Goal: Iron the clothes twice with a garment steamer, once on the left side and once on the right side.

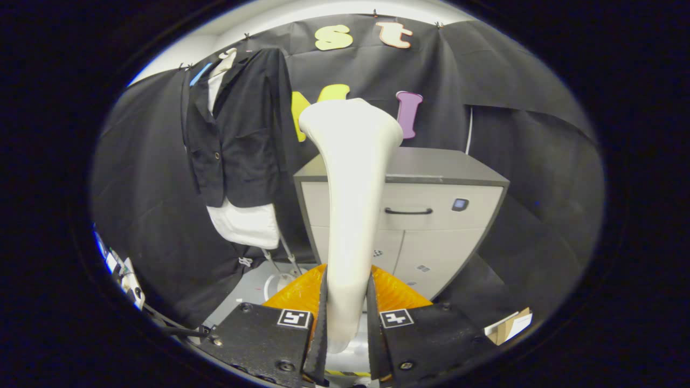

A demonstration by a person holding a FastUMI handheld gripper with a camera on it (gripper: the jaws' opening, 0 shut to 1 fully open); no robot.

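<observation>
Hand-held gripper (347, 328) clamped on white garment steamer (350, 178), jacket (242, 134) beyond, closed cabinet (431, 210) behind.

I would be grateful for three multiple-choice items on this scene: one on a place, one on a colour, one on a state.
1. Where does the jacket hang?
A. beside the cabinet, on the booth wall
B. on top of the cabinet
C. between the fingers

2. What colour is the jacket?
A. red
B. black
C. yellow

3. What are the tongs doing?
A. open, holding nothing
B. shut on the cabinet handle
C. shut on the steamer

1 A: it hangs against the cloth, apart from the cabinet.
2 B: dark fabric over white.
3 C: both fingers press its handle.
</observation>
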